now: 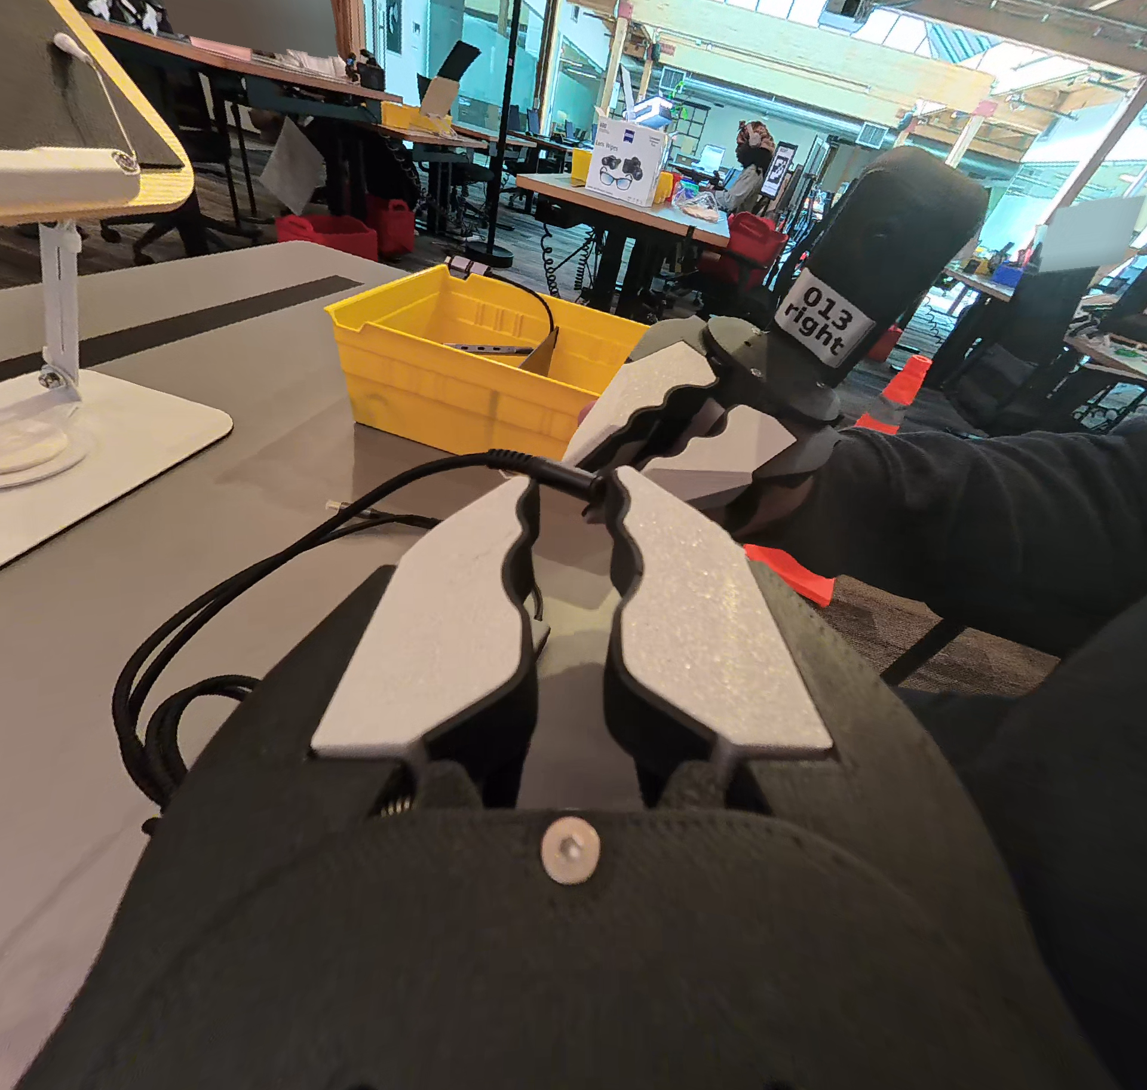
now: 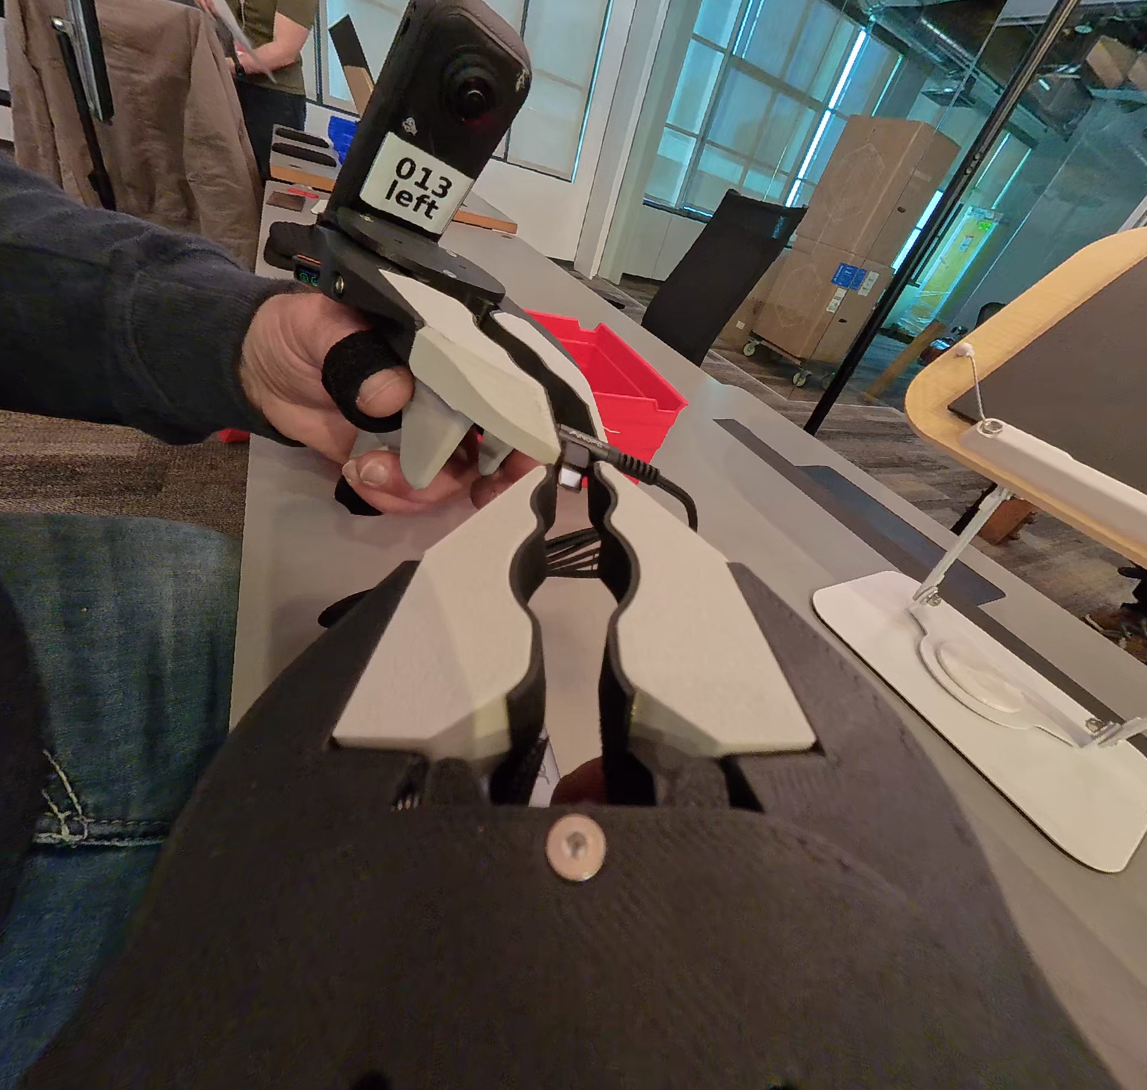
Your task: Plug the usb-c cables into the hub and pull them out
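My left gripper point(image 1: 572, 484) is shut on the black plug point(image 1: 562, 475) of a USB-C cable point(image 1: 372, 502) and holds it above the grey table point(image 1: 260, 415). In the right wrist view the left gripper point(image 2: 568, 443) holds that plug point(image 2: 611, 453), whose silver metal end point(image 2: 570, 477) hangs between my right gripper's point(image 2: 571, 486) tips, which are closed in on it. The right gripper point(image 1: 586, 461) also reaches in from the right in the left wrist view. The grey hub point(image 1: 490, 350) lies in a yellow bin point(image 1: 434, 396). A second cable end point(image 1: 338, 505) lies on the table.
A white stand base point(image 1: 105, 439) with a tilted board is at the left, and it also shows in the right wrist view point(image 2: 993, 737). A red bin point(image 2: 620, 377) stands behind the left gripper. Cable loops point(image 1: 155, 719) lie by the table's near edge. A person sits at a far desk. My two grippers' fingertips are within a few centimetres of each other. Both grippers' tips are roughly 40 cm from the white stand base point(image 1: 105, 439). Seen from the right wrist view point(image 2: 1012, 741) as well.
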The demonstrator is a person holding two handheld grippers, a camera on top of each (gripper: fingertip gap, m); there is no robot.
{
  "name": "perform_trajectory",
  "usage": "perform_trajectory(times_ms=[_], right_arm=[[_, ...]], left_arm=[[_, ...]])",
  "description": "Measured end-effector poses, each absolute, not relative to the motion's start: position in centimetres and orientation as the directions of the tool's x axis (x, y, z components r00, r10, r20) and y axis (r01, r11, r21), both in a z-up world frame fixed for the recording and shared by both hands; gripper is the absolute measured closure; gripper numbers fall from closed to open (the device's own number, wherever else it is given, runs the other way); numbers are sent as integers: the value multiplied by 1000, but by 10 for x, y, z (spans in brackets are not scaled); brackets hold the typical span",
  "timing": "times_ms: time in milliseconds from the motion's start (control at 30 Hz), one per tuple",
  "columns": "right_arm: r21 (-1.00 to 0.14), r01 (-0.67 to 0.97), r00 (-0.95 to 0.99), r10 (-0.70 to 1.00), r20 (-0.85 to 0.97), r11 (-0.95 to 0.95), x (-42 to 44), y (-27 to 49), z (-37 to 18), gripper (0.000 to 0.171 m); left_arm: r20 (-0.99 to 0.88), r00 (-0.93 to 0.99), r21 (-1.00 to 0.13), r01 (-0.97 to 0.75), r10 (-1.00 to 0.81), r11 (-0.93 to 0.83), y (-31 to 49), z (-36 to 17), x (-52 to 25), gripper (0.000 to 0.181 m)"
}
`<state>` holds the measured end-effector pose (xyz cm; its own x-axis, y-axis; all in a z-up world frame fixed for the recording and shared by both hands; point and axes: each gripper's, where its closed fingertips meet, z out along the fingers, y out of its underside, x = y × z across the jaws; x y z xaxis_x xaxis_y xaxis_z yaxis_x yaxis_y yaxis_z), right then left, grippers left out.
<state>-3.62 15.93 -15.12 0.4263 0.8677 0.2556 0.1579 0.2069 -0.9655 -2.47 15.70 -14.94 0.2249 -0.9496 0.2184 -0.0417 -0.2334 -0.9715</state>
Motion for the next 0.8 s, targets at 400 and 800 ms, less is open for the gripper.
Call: perform_trajectory(times_ms=[400, 800], right_arm=[[-974, 131, 404, 887, 223, 185, -33, 157, -149, 167], [-974, 137, 387, 896, 218, 178, -34, 157, -155, 169]], left_arm=[[139, 217, -984, -82, -966, -160, 154, -152, -26, 154], [219, 214, -957, -141, -952, -252, 158, -167, -27, 127]])
